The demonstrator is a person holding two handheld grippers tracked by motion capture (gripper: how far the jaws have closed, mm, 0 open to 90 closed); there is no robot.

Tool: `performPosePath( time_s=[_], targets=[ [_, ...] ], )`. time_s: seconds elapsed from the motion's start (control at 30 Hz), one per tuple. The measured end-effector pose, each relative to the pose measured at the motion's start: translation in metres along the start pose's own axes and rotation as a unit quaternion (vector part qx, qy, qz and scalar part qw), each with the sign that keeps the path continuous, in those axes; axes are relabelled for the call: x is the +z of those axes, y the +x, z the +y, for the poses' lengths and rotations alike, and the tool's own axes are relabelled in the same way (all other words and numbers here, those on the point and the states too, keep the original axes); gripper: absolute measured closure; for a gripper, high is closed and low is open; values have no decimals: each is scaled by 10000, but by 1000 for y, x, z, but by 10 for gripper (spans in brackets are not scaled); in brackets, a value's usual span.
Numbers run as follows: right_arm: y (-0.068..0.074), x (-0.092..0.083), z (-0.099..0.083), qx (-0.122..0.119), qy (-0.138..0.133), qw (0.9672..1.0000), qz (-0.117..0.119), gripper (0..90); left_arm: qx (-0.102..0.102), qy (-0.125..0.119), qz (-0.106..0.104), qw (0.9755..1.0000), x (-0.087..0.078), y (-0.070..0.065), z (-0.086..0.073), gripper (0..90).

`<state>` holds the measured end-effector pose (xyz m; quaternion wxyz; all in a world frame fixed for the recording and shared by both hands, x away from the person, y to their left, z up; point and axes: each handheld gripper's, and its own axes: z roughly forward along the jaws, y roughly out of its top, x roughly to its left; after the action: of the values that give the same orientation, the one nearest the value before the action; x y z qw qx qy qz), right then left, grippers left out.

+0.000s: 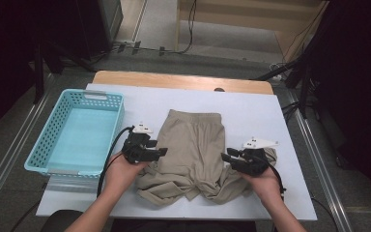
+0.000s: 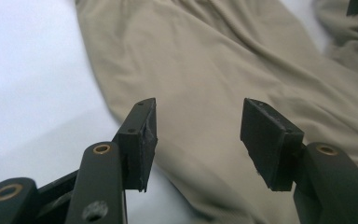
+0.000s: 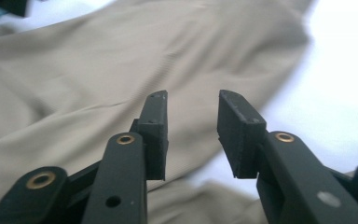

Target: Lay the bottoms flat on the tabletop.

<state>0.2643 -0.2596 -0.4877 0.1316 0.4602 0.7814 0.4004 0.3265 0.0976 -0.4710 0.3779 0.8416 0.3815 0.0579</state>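
I am holding my left gripper (image 1: 163, 152) at the left edge of the khaki shorts (image 1: 193, 145), its jaws standing fairly wide apart with nothing between them, hovering just over the cloth. My right gripper (image 1: 226, 157) is sitting at the shorts' right edge, jaws parted more narrowly and also empty. The shorts are lying on the white table (image 1: 251, 111), waistband away from me, the leg ends bunched up nearest me between my hands. A turquoise basket (image 1: 43, 145) is standing to the left of the shorts.
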Motion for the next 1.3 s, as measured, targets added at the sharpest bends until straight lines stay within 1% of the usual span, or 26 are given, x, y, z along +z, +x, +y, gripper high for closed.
performPosePath(
  time_s=[0.03,0.1,0.2,0.27,0.3,0.37,0.4,0.43,0.47,0.5,0.53,0.57,0.63,0.7,0.77,0.8,0.83,0.87,0.9,0.97,1.0,1.07,1.1,1.13,1.23,1.3],
  targets=[
    [-6,4,1,90,30,9999,-84,605,15,-3,47,10000,4,3,4,461],
    [-16,13,4,127,20,9996,-243,595,-27,-21,114,9999,12,11,10,461],
    [-31,24,10,253,-21,9988,-408,593,-183,-29,120,9998,25,21,19,461],
    [-41,32,12,371,-7,9978,-547,593,-190,-45,207,9996,33,27,24,461],
    [-45,36,13,441,11,9973,-582,593,-174,-32,253,9995,37,30,26,461],
    [-50,45,16,495,40,9967,-642,593,-242,-58,341,9991,46,37,28,463],
    [-51,50,16,456,35,9965,-693,591,-279,-22,372,9989,50,41,29,472],
    [-52,54,18,435,94,9961,-765,556,-288,58,416,9987,53,44,30,475],
    [-54,59,19,423,191,9954,-843,523,-311,146,414,9986,56,47,30,494],
    [-55,63,22,477,319,9944,-891,522,-331,202,445,9983,60,49,30,510],
    [-56,66,24,542,329,9944,-851,522,-326,236,445,9982,62,51,31,517],
    [-57,68,25,585,257,9950,-762,523,-318,235,430,9983,64,53,32,540],
    [-58,73,29,694,242,9950,-680,530,-331,181,417,9984,69,54,36,572],
    [-59,79,31,750,158,9952,-604,604,-424,104,329,9985,75,57,40,617],
    [-59,83,32,808,136,9956,-465,721,-569,29,84,9983,81,57,41,689],
    [-60,84,33,815,164,9957,-398,790,-619,25,-3,9981,84,58,42,749],
    [-63,84,35,852,260,9955,-323,830,-670,70,-66,9977,84,59,43,775],
    [-67,83,39,937,412,9945,-206,841,-631,190,-128,9977,84,59,44,820],
    [-71,82,42,975,557,9935,-210,849,-577,229,-142,9980,84,59,45,875],
    [-76,74,45,902,514,9941,-320,852,-691,331,-231,9968,82,61,49,889],
    [-78,69,46,957,455,9937,-353,852,-704,239,-218,9970,78,62,52,890],
    [-83,57,51,980,317,9936,-473,852,-796,-61,-226,9966,66,63,60,890],
    [-84,50,54,986,217,9935,-527,852,-785,-159,-221,9965,60,62,64,890],
    [-84,44,57,952,128,9935,-606,852,-745,-265,-237,9966,55,60,68,890],
    [-80,27,69,795,-146,9938,-763,852,-556,-616,-107,9965,36,52,81,890],
    [-73,15,78,600,-438,9931,-906,852,-406,-934,39,9948,22,45,87,890]
  ],
)
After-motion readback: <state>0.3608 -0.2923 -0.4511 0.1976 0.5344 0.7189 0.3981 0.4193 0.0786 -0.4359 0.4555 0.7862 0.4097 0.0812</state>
